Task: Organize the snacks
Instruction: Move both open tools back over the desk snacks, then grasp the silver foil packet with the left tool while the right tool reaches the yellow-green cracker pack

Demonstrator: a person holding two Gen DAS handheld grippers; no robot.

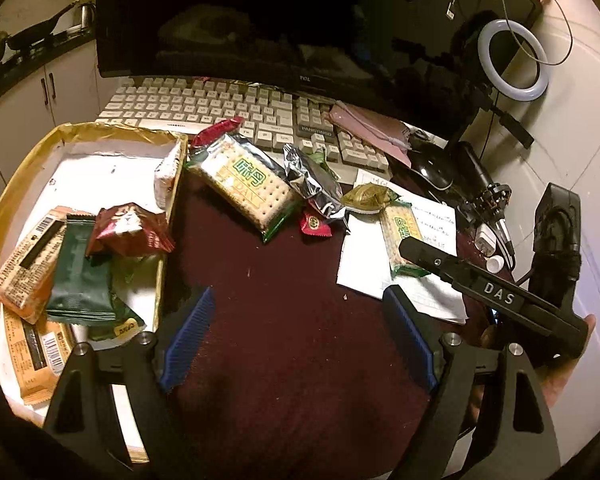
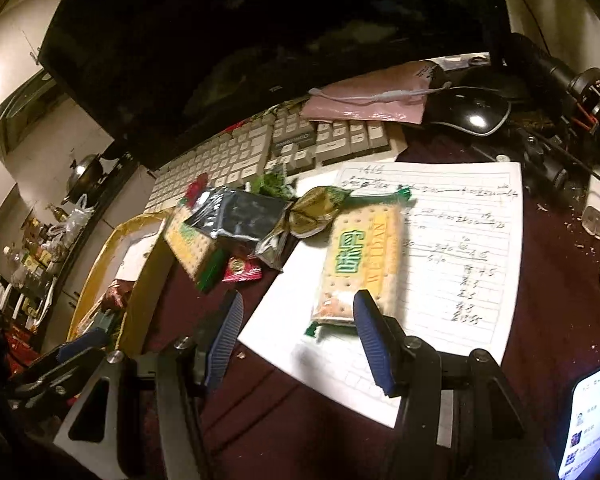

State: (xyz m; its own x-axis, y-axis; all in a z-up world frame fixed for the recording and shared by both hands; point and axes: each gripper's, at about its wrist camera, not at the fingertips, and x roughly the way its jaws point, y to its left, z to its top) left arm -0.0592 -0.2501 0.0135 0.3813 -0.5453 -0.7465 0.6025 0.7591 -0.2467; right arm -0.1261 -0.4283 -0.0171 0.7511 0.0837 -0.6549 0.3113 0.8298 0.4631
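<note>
A gold-rimmed box (image 1: 24, 168) at the left holds several snack packets, among them a dark green one (image 1: 80, 276) and a red one (image 1: 130, 232). Loose snacks lie on the maroon cloth: a large cracker pack (image 1: 246, 184), a silver pouch (image 1: 312, 184), a small red candy (image 1: 314, 226), an olive candy (image 2: 314, 214). A second cracker pack (image 2: 362, 264) lies on the lined paper (image 2: 460, 240). My left gripper (image 1: 300, 340) is open and empty above bare cloth beside the box. My right gripper (image 2: 300, 340) is open, its right finger at the near end of that cracker pack; it also shows in the left wrist view (image 1: 480, 288).
A white keyboard (image 1: 220, 108) and a black monitor (image 1: 240, 16) stand behind the snacks. A pink pouch (image 2: 372, 96), a black mouse (image 2: 472, 112), cables and a ring light (image 1: 512, 60) crowd the right. A lit phone (image 2: 592, 420) lies at the near right.
</note>
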